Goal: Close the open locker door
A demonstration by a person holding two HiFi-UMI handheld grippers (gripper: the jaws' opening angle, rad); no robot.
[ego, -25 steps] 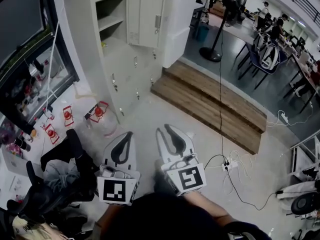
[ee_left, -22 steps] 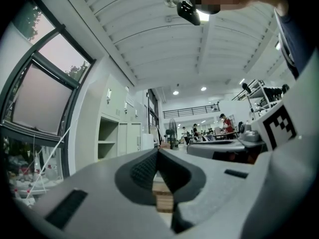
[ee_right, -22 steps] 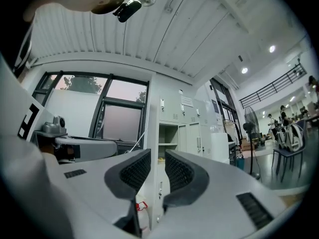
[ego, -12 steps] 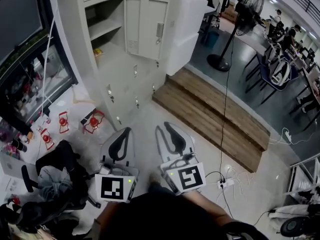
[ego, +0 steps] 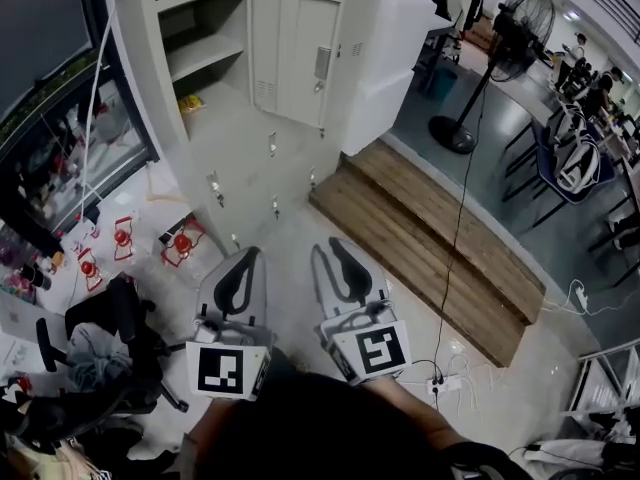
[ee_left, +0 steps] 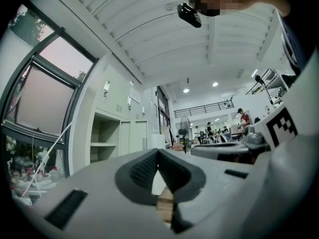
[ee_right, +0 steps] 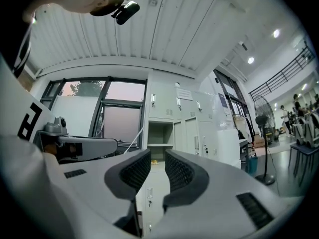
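Right, both tools are held out low over the floor (ego: 285, 223), side by side, facing the grey locker bank (ego: 250, 163). The left tool (ego: 246, 254) has its jaws pressed together at the tips, with nothing pinched between them. The right tool (ego: 331, 245) shows its jaws spread a little, a clear gap with nothing in it. Up ahead, the locker door (ego: 315, 56) stands swung open, just right of the bare compartment with its shelf (ego: 205, 56), well apart from both tools. A wooden step (ego: 430, 233) lies off to the right.
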